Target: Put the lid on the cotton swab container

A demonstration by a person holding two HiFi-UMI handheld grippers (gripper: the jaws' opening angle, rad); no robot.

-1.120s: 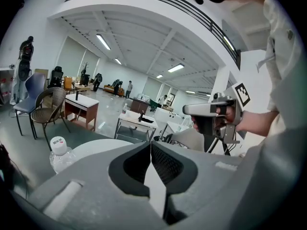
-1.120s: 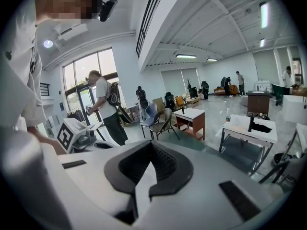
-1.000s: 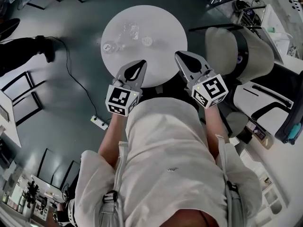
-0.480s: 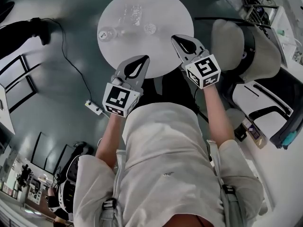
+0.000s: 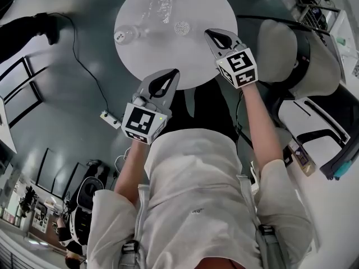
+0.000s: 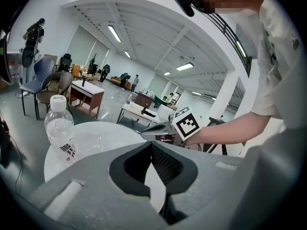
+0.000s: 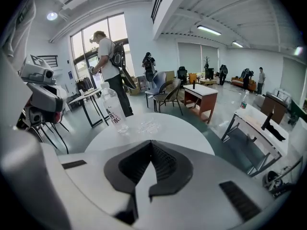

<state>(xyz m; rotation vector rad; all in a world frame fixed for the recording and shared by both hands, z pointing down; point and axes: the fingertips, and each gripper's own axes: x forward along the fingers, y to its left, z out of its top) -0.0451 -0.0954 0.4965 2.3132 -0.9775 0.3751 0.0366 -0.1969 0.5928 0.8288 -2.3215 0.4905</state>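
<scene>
A round white table (image 5: 202, 66) stands ahead of me. On it is a small round cotton swab container (image 5: 181, 28) with a dotted top. A clear crinkly plastic piece (image 5: 160, 7), perhaps the lid, lies farther back and appears again as the clear plastic piece (image 7: 148, 126). My right gripper (image 5: 210, 33) is shut and empty, at the table's right edge just right of the container. My left gripper (image 5: 175, 72) is shut and empty over the table's near edge. Neither touches anything. The right gripper (image 6: 160, 127) is visible in the left gripper view.
A clear water bottle (image 5: 124, 35) stands at the table's left, also seen as the bottle (image 6: 60, 133) and the bottle (image 7: 114, 110). A grey-and-white chair (image 5: 297, 49) is at the right. A power strip and cable (image 5: 109, 119) lie on the floor at left. People stand far off.
My right gripper has moved forward, from the table's near edge to beside the swab container. The left gripper stays near the front edge. Both remain shut.
</scene>
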